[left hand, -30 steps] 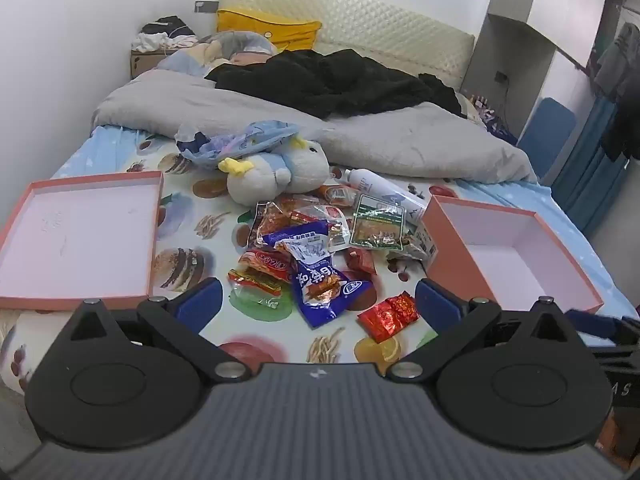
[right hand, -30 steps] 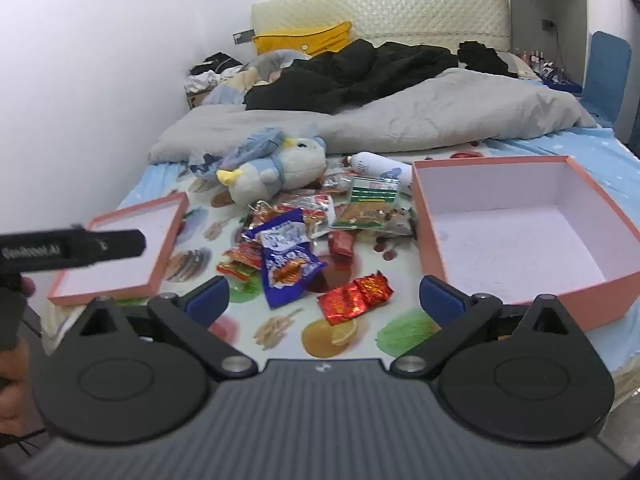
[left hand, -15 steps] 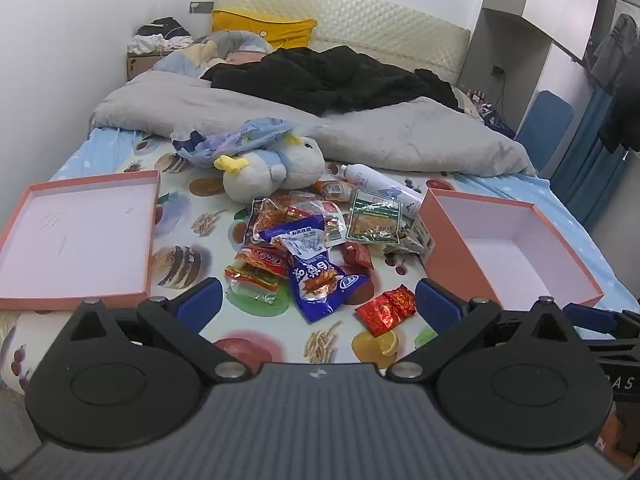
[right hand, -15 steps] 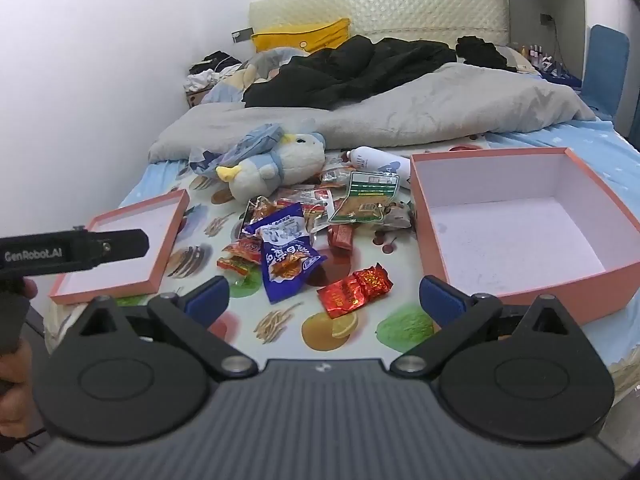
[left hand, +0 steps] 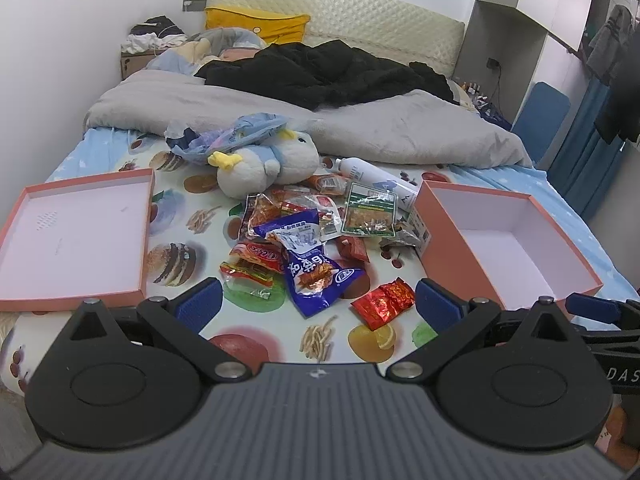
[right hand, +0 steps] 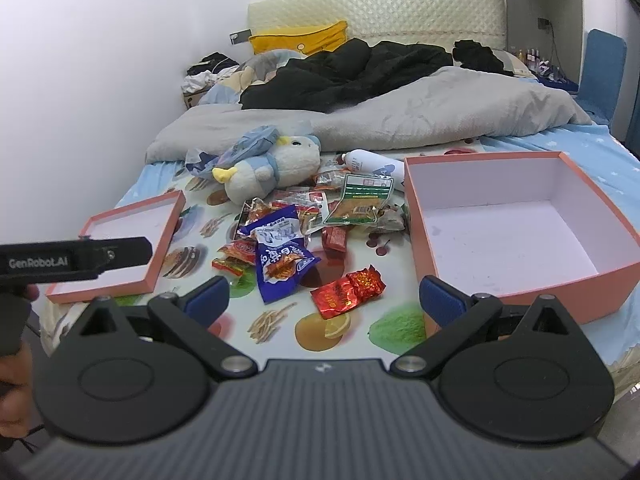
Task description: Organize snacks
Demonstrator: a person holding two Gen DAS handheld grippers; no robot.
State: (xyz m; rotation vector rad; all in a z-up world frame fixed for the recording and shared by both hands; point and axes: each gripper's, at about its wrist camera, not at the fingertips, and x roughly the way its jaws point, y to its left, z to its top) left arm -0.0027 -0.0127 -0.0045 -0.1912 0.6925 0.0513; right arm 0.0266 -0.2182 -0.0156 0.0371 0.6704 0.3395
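A plush bird [left hand: 266,162] lies on the bed's fruit-print sheet [left hand: 256,342], a crumpled blue plastic bag [left hand: 236,134] draped over its back. Behind it a grey duvet [left hand: 392,132] is bunched up under black clothing [left hand: 320,74]. A yellow pillow [left hand: 256,26] leans against the quilted headboard [left hand: 360,20].

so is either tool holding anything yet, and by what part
Nothing is held. The left tool and the right tool are both open and empty, short of the snack pile, which lies untouched on the bed between the two pink boxes.
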